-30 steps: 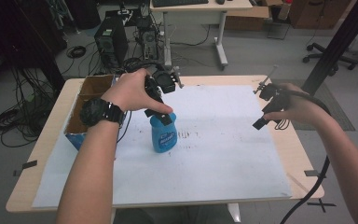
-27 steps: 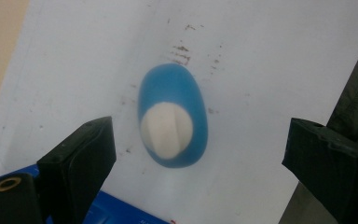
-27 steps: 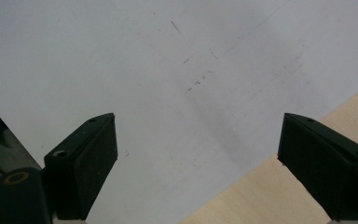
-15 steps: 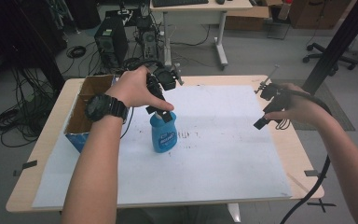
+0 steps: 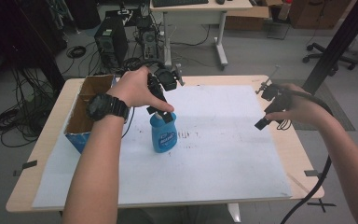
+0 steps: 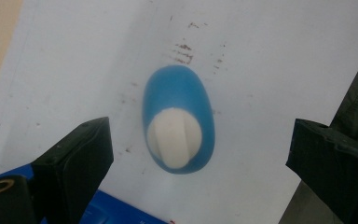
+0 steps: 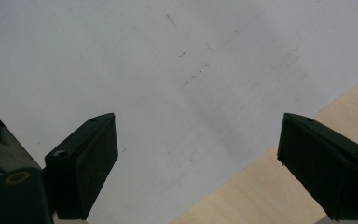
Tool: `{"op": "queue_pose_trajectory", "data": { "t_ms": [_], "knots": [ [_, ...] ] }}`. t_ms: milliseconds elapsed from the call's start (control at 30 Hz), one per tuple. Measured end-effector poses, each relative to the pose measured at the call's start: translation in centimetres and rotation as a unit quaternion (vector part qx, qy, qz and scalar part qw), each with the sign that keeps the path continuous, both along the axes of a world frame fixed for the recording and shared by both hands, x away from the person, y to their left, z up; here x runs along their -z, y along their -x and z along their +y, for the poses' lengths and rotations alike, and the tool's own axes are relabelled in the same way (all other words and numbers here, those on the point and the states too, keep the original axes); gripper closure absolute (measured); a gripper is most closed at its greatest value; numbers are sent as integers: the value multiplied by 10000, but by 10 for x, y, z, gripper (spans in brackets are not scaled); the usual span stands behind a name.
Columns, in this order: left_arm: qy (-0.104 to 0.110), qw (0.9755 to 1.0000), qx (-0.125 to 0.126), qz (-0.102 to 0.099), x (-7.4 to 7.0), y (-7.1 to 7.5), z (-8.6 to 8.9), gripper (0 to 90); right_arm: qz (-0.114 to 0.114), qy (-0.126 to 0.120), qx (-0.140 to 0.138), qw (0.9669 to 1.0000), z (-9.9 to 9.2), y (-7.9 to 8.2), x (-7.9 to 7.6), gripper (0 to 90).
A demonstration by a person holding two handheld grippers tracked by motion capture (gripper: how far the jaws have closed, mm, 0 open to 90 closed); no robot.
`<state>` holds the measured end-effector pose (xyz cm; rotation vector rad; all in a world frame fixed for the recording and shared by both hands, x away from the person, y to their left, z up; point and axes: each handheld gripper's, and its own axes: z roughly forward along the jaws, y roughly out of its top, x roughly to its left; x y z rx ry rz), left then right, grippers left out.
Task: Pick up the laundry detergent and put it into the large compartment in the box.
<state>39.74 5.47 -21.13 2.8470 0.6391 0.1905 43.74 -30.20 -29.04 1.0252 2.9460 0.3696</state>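
Two grippers are held over the table (image 5: 303, 154). Right under the left gripper (image 5: 162, 112) stands a blue bottle (image 5: 163, 133) with a white cap (image 6: 174, 138), upright on the white sheet (image 5: 223, 154). Its jaws have just been opening and now stand wide on each side of the cap, not touching it. Far off to the side, the right gripper (image 5: 262, 116) hangs over the sheet with its jaws wide apart too. Beside the left hand (image 5: 133, 88) sits a cardboard box (image 5: 81, 116).
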Motion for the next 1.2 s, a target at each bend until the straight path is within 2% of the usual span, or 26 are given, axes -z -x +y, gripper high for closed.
{"op": "queue_pose_trajectory", "data": {
  "t_ms": [667,1200],
  "knots": [
    [-38,9999,-67,65,12,-3,-1,91,39,16,-11,10000,-1,-1,5,120],
    [-105,9998,-71,173,30,-5,-2,100,88,30,-27,10000,0,-1,11,120]
  ]
}}
